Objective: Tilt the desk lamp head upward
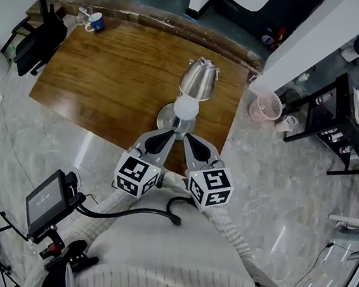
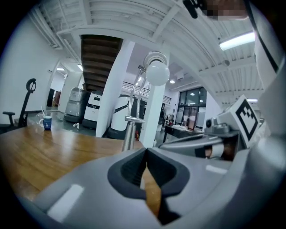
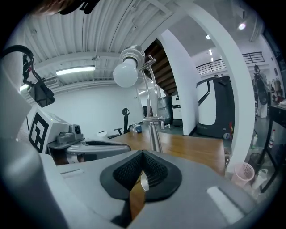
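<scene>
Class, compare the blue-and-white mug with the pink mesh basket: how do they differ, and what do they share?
The blue-and-white mug stands on the wooden table, near its far corner; the pink mesh basket stands on the pale floor beside the table. The mug's wall is solid; the basket's is open mesh. In the head view the basket looks wider than the mug. Both stand upright, open at the top.

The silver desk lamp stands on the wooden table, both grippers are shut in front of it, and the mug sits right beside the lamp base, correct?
Only the mug is wrong: the head view shows it at the wooden table's far left corner, well away from the lamp base. The rest stands.
</scene>
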The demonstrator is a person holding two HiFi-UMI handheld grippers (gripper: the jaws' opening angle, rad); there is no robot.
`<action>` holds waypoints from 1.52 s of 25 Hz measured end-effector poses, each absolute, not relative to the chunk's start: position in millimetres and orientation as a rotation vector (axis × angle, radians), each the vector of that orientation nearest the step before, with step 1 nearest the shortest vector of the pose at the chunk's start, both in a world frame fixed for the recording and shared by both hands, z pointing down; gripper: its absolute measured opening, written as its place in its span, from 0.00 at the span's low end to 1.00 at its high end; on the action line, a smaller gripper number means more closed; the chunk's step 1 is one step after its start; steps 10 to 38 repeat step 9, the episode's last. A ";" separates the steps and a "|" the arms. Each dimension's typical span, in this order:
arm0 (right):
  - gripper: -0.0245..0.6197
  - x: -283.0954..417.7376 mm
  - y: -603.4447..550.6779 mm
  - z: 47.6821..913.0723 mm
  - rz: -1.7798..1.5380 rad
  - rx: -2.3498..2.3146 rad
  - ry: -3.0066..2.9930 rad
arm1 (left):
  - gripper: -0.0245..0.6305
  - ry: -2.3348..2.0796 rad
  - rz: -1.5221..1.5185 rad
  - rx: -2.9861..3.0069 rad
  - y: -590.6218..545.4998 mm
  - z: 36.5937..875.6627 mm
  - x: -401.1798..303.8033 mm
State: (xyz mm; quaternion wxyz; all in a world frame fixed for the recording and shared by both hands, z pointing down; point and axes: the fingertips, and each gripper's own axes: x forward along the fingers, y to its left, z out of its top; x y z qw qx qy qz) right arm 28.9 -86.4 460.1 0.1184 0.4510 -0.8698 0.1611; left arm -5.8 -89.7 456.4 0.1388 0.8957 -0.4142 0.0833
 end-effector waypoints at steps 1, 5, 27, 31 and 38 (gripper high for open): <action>0.03 28.6 -86.1 460.1 0.469 1.314 -2.545 | 0.05 -1.194 0.242 2.598 -89.2 455.6 -4.4; 0.03 29.0 -83.2 462.3 0.482 1.300 -2.546 | 0.05 -1.167 0.216 2.593 -87.0 453.5 0.4; 0.03 23.5 -75.1 467.1 0.528 1.252 -2.552 | 0.05 -1.170 0.220 2.599 -84.0 452.0 2.4; 0.03 23.5 -75.1 467.1 0.528 1.252 -2.552 | 0.05 -1.170 0.220 2.599 -84.0 452.0 2.4; 0.03 23.5 -75.1 467.1 0.528 1.252 -2.552 | 0.05 -1.170 0.220 2.599 -84.0 452.0 2.4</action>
